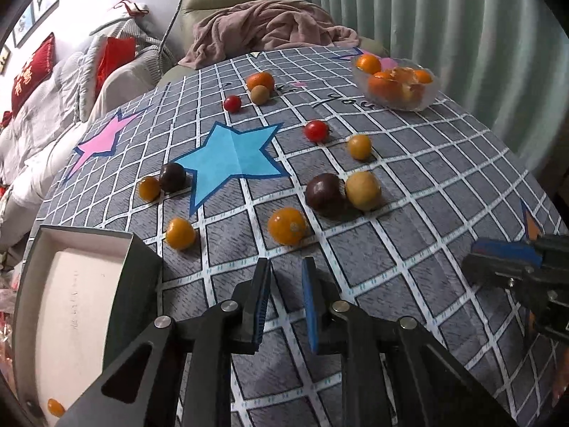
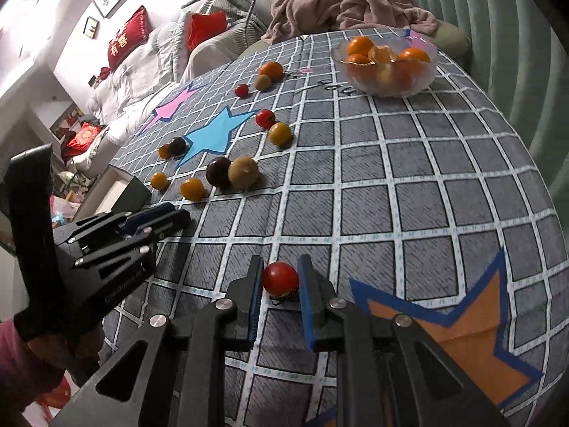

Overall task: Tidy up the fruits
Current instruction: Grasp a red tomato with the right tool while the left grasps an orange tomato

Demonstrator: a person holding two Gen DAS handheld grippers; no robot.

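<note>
Fruit sorting on a checked tabletop (image 2: pixel 409 185).
Right hand-held gripper (image 2: pixel 281 284) grasps a red tomato (image 2: pixel 280 277); left hand-held gripper (image 1: pixel 286 284) is released, holding nothing.

I see both fisheye views evenly but rather dimly lit, with soft indoor light from above. Fruit on the tablecloth (image 1: pixel 409 267) casts short, soft shadows. The 1 strong glare spot is the blown-out wall (image 2: pixel 21 10) at the upper left of the right wrist view. Grid lines bow hard toward the edges, and black vignette fills every corner. Centre detail is fairly sharp; the curtain (image 1: pixel 444 28) and far bedding look soft and slightly smeared.
</note>
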